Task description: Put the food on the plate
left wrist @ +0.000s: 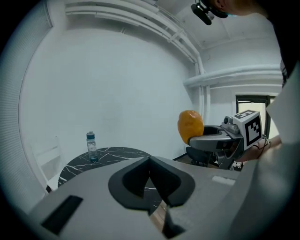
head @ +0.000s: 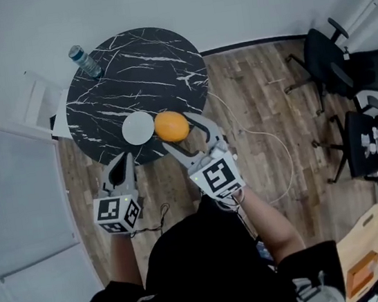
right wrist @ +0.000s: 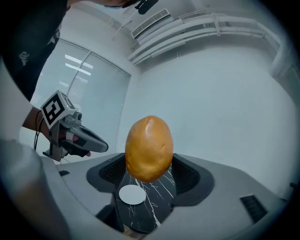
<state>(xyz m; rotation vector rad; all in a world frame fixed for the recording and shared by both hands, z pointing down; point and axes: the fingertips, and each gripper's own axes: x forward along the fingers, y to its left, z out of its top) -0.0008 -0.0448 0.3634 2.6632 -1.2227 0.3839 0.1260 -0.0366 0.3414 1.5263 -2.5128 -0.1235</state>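
Observation:
A round orange-brown food item [head: 171,126] hangs over the near edge of the black marble table [head: 136,70], just right of the small white plate [head: 138,128]. My right gripper [head: 177,130] is shut on the food [right wrist: 149,148]; in the right gripper view the plate [right wrist: 132,194] lies below and slightly left of it. My left gripper [head: 122,164] hovers at the table's near-left edge, jaws shut and empty [left wrist: 151,176]. The left gripper view also shows the held food [left wrist: 190,125] at the right.
A water bottle [head: 84,62] stands at the table's far left rim. Black office chairs [head: 345,69] stand to the right on the wood floor, where a cable [head: 271,142] loops. A white chair [head: 35,98] sits left of the table.

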